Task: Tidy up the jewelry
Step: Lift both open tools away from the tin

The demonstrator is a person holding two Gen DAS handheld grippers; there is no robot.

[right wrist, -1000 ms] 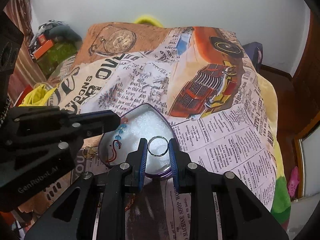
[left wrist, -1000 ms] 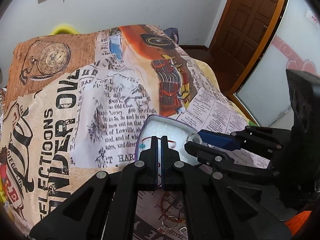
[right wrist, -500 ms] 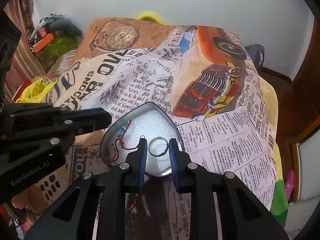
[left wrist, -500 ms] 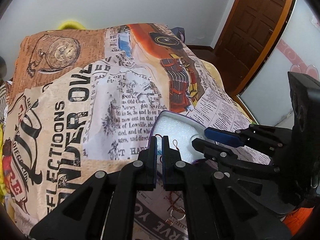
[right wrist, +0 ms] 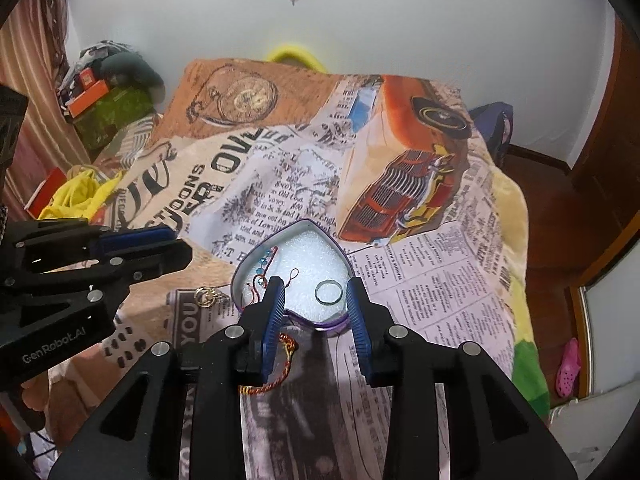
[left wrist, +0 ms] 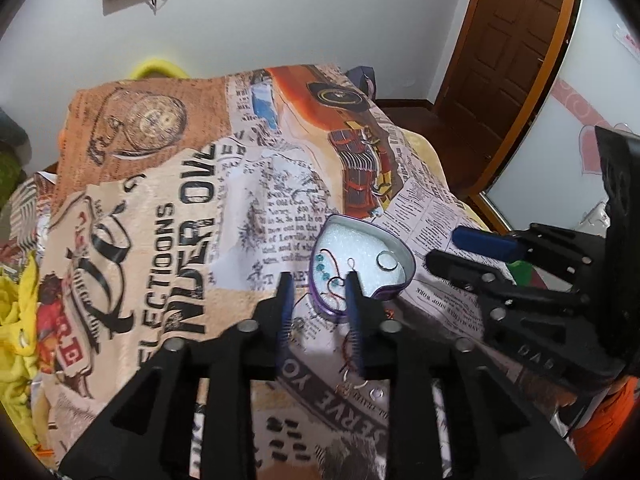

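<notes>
A purple heart-shaped tin with white foam lining sits on the printed blanket. Inside lie a silver ring and a red cord bracelet with blue beads. My right gripper is open and empty, its fingers either side of the ring just above the tin. My left gripper is open and empty at the tin's near edge. A red-and-gold braided cord and small gold rings lie on the blanket near the tin.
The printed blanket covers a bed. Yellow cloth and boxes lie at the left. A wooden door and a pink shoe on the floor are at the right.
My right gripper opened and let the ring drop onto the foam. My left gripper opened, released the beaded bracelet into the tin and drew back.
</notes>
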